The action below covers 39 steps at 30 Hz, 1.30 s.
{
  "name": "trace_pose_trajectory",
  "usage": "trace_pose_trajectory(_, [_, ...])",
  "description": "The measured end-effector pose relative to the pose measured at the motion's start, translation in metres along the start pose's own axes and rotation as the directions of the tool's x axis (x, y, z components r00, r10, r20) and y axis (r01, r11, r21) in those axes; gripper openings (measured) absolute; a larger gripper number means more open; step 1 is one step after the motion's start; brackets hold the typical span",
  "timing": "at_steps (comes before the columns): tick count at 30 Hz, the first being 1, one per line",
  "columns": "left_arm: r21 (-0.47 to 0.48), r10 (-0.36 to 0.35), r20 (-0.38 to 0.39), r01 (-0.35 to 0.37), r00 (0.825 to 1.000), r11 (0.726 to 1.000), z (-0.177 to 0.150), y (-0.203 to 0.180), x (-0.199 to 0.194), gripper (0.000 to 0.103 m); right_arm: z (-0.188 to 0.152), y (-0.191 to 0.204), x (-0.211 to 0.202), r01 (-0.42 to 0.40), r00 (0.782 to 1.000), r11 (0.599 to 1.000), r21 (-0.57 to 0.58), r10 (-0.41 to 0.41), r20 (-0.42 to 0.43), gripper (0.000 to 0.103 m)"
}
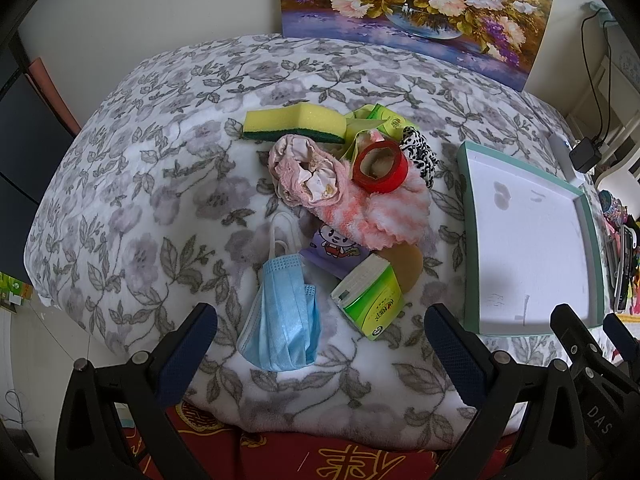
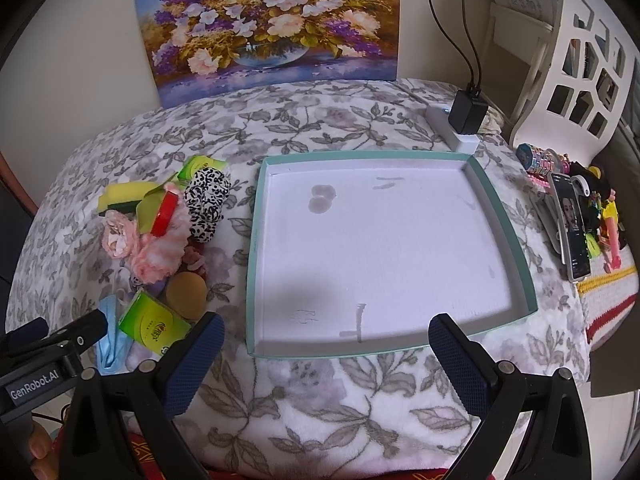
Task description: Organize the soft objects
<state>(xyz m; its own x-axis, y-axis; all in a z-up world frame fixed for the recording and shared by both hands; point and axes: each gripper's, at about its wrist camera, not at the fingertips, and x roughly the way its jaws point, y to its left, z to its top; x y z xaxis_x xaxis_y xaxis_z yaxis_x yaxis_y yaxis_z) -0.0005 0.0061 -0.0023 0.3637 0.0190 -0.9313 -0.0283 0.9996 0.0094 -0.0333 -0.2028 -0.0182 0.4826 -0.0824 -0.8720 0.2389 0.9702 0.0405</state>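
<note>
Blanket (image 2: 320,396) covers the table; the tray (image 2: 505,216) sits bare at three o'clock of the pile; sponge (image 1: 294,123) at twelve, mask (image 1: 282,316) at six; left gripper (image 1: 320,344) and right gripper (image 2: 326,354) hover spread, grasping nothing.

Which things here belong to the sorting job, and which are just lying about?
Job:
face mask
sponge
pink fluffy cloth
spotted hair tie
tissue pack
tray, nothing in it yet

Lying about:
painting
charger
phone
toys
</note>
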Motion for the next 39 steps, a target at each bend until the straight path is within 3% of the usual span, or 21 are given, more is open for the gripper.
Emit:
trace_pose_trajectory(26, [-0.001,-0.002,-0.001,0.002,1.000,1.000,0.000,-0.001,0.000,0.103,-0.001,0.002,0.001,-0.007,1.000,1.000,-0.001,0.007,0.005,0.103])
trace_pose_trajectory(29, [-0.047,-0.028,0.009,0.029,1.000,0.998,0.003,0.010,-0.001,0.103,0.000,0.009,0.002,-0.019,1.000,1.000,-0.023,0.020,0.014,0.103])
trace_pose_trajectory(34, [-0.147,-0.002,0.042,0.008,0.999,0.989,0.009,0.036,0.001,0.103,0.003,0.034,0.011,-0.135,0.991,0.990,-0.048,0.135,-0.008,0.103])
trace_pose_trajectory(39, [-0.237,-0.047,0.001,0.046,0.999,0.970,0.012,0.062,0.018,0.103,0.005,0.070,0.025,-0.185,0.982,0.975,-0.119,0.181,-0.044,0.103])
